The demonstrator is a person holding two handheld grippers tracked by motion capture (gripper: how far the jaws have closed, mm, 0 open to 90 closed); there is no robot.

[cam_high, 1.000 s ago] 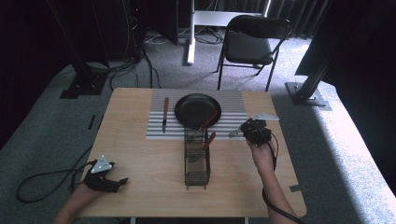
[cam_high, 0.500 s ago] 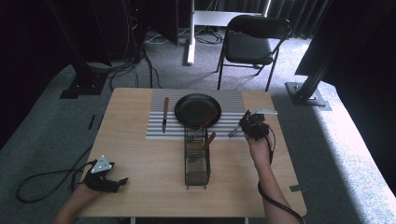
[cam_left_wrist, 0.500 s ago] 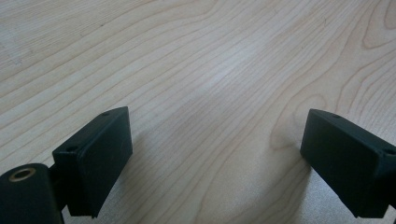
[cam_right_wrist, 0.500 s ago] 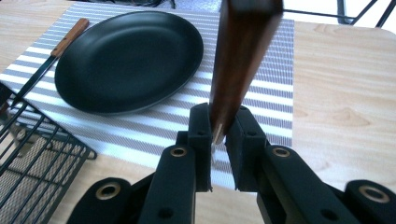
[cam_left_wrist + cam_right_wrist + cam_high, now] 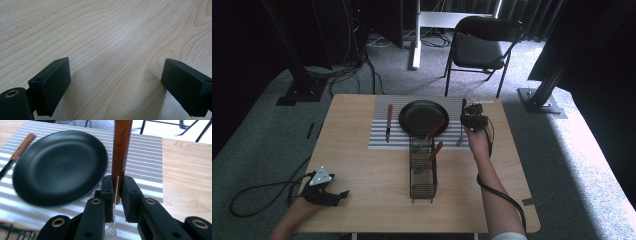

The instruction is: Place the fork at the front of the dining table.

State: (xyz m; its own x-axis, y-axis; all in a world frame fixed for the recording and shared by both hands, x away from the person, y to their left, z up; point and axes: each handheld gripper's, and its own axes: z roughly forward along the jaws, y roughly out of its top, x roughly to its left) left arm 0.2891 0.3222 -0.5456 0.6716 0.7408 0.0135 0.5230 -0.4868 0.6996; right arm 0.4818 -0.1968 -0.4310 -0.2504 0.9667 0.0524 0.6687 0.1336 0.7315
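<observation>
Right hand-held gripper (image 5: 117, 192) carried fork (image 5: 121, 150) toward placemat's (image 5: 497, 107) right edge.

Black hand-held gripper (image 5: 474, 121), brass-ringed screws, trailing black cable, grey three-cornered plate, white sleeve (image 5: 508, 236)

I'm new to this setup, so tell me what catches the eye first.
The black plate sits on a striped mat at the table's far side, a knife lying to its left. To its right, the right tongs are shut on a wooden-handled fork over the mat. Nearer, a wire basket holds more wooden-handled cutlery.
</observation>
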